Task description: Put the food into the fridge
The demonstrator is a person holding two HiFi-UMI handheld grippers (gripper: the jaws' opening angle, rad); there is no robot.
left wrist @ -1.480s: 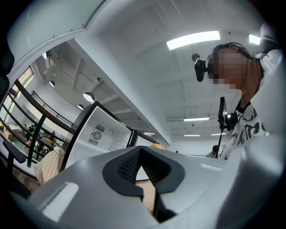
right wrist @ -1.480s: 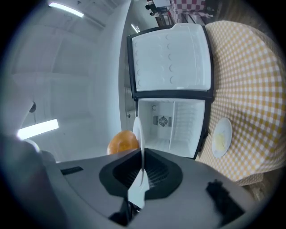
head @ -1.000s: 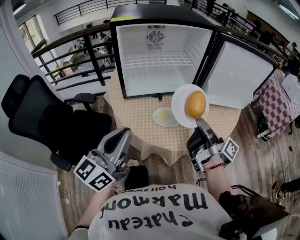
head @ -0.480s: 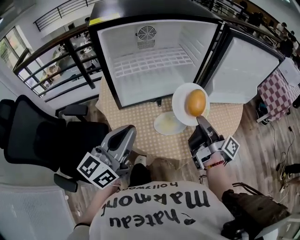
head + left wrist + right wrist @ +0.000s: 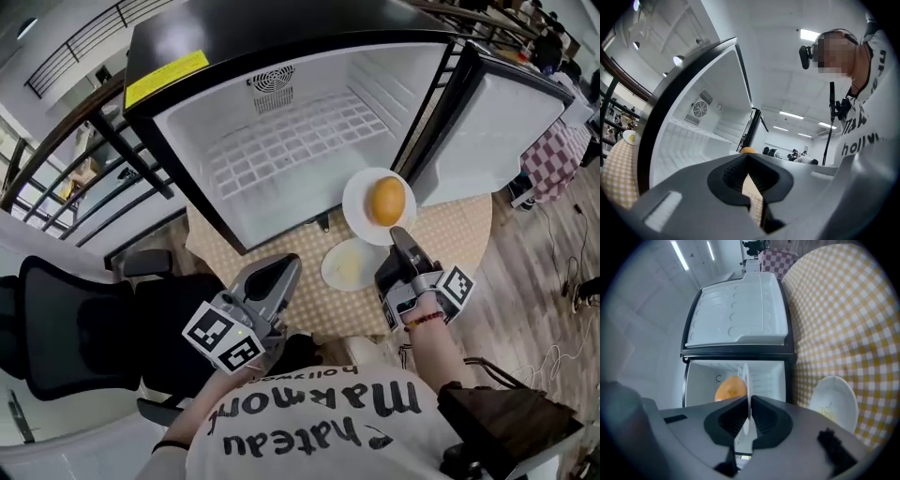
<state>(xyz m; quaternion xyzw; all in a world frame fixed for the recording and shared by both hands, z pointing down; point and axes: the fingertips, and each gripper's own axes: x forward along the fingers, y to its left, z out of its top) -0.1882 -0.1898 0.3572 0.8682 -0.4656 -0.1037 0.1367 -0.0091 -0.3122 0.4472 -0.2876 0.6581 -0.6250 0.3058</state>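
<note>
Clamping the near rim of a white plate (image 5: pixel 360 208), the right gripper (image 5: pixel 398 233) holds it over the checked table (image 5: pixel 455 234), with round orange food (image 5: pixel 387 200) on it. The open fridge (image 5: pixel 281 141) stands at its 11 o'clock. The left gripper (image 5: pixel 287 268), at 8 o'clock, has its jaws together and empty.

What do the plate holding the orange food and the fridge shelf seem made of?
The plate: probably glazed ceramic, maybe melamine; thin, smooth white rim. The fridge shelf: apparently white-coated wire; an open grid of thin bars.
</note>
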